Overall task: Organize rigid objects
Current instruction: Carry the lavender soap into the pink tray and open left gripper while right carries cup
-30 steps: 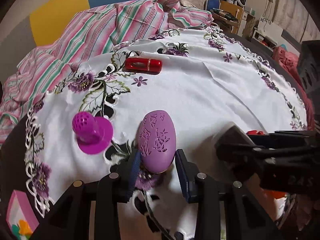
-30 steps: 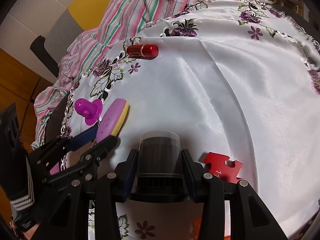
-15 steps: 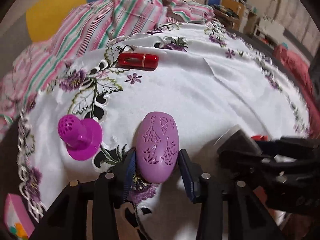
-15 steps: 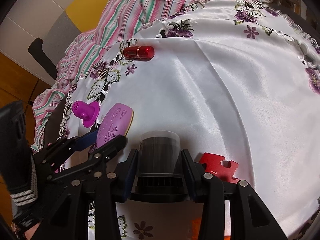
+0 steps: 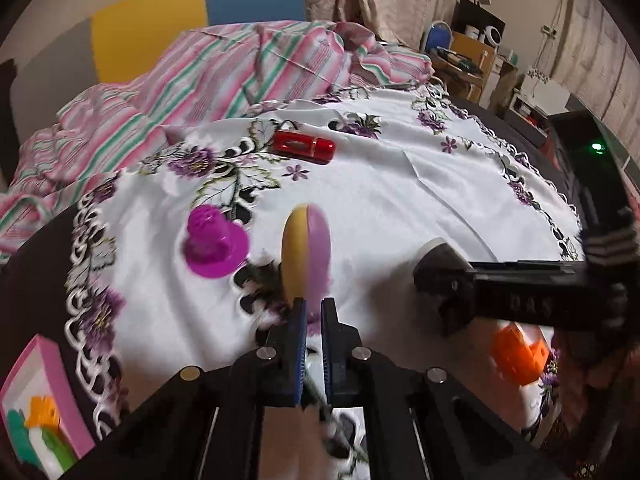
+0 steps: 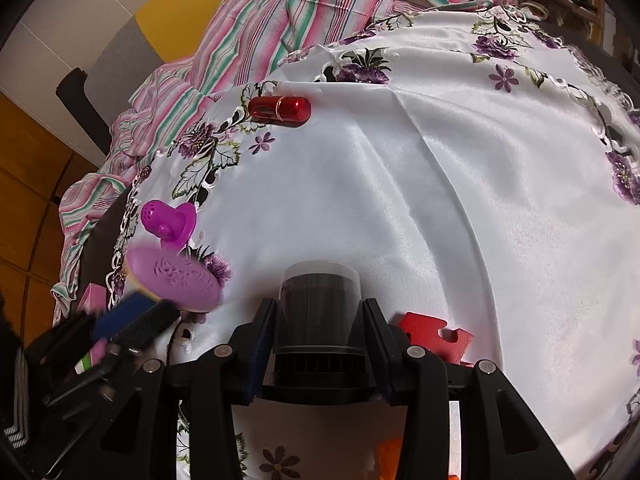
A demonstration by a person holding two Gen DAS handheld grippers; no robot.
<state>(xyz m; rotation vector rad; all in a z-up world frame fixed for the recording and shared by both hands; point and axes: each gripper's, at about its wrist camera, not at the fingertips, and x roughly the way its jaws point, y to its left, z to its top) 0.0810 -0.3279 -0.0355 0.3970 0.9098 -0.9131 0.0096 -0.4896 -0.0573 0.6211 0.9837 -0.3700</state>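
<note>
Left tool [image 5: 313, 312] pinches my purple sponge [image 5: 306, 254] edgewise at frame centre; right tool [image 6: 320, 312] clamps the dark canister [image 6: 320, 300].

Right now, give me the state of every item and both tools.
left tool, shut on the purple sponge's near end.
right tool, shut on the dark container.
purple sponge, on edge, pinched.
dark container, gripped.
red capsule, lying on its side, loose.
magenta plug, resting on its brim, loose.
red puzzle piece, lying flat.
</note>
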